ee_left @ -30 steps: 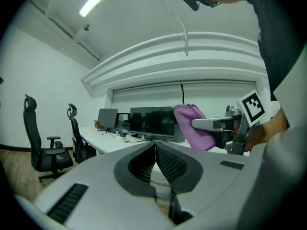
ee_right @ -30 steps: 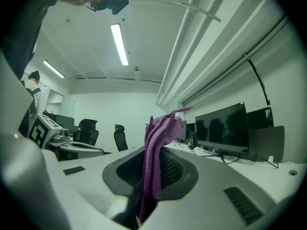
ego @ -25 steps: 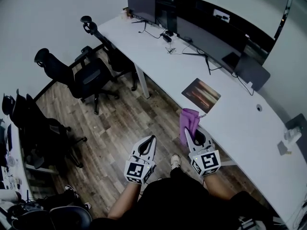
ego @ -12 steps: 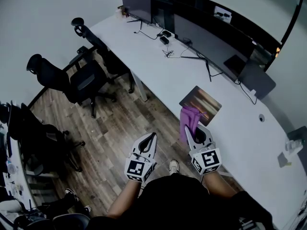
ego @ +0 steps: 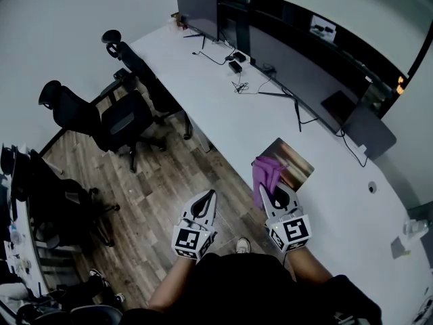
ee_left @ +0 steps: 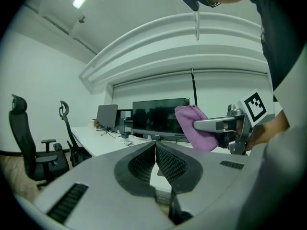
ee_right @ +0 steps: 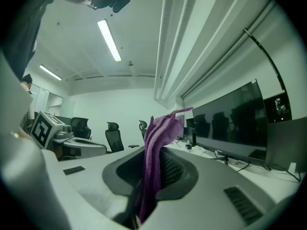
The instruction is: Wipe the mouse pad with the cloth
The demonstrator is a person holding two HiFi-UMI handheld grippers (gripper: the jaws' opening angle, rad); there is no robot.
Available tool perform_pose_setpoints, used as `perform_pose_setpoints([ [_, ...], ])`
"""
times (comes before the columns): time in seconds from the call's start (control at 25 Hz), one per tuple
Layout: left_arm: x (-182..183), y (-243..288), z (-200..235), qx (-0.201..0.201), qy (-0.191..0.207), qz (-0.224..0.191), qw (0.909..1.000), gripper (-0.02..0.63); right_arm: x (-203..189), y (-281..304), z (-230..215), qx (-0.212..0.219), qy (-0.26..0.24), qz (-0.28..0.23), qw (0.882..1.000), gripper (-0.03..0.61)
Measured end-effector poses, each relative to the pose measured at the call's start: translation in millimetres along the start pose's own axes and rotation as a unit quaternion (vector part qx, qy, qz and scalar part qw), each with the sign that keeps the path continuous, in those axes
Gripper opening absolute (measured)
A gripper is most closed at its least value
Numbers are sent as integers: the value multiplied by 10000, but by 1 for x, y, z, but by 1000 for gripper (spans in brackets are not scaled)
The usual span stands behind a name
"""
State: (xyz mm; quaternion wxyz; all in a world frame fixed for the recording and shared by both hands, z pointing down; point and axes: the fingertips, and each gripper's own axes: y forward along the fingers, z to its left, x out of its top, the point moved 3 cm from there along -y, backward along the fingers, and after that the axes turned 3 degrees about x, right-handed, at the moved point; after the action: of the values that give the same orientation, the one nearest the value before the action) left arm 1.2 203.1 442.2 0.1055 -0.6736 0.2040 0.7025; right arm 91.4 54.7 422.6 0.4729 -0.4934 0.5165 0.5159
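Observation:
A purple cloth (ego: 266,177) hangs from my right gripper (ego: 272,192), which is shut on it; in the right gripper view the cloth (ee_right: 157,152) stands up between the jaws. The cloth hangs over the near edge of the mouse pad (ego: 294,156), a dark rectangle with an orange-brown picture on the white desk (ego: 223,93). My left gripper (ego: 207,196) is shut with nothing in it and hangs over the wooden floor left of the desk. In the left gripper view my left gripper (ee_left: 156,145) points at the desk, and the cloth (ee_left: 194,127) shows at the right in the other gripper.
Monitors (ego: 298,66) and cables (ego: 247,76) line the back of the desk. Black office chairs (ego: 101,117) stand on the wooden floor (ego: 162,181) to the left. A second desk edge with clutter (ego: 10,235) is at the far left.
Both grippers have come closer to the desk, and the cloth has moved from short of the mouse pad to over its near edge. Both grippers stay shut.

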Motion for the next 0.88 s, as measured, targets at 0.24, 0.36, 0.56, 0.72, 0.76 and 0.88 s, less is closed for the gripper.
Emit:
perform_pose_setpoints([
  [0.24, 8, 24, 2, -42, -29, -83, 10000, 21, 8, 14, -9, 135, -225, -28, 9997, 66],
  [0.36, 10, 38, 11, -108, -53, -108, 9999, 21, 16, 24, -11, 108, -261, -117, 9995, 66],
  [0.56, 6, 73, 26, -302, -132, -40, 9994, 21, 17, 47, -27, -27, -263, -55, 9996, 66],
  [0.72, 10, 116, 36, -717, -157, -32, 9973, 21, 19, 73, -46, -316, -307, 20, 9990, 66],
  [0.76, 11, 127, 39, -823, -157, -9, 9965, 21, 21, 81, -50, -393, -312, 16, 9987, 66],
  [0.88, 23, 159, 47, -1189, -45, -1, 9929, 21, 26, 104, -62, -535, -269, 46, 9982, 66],
])
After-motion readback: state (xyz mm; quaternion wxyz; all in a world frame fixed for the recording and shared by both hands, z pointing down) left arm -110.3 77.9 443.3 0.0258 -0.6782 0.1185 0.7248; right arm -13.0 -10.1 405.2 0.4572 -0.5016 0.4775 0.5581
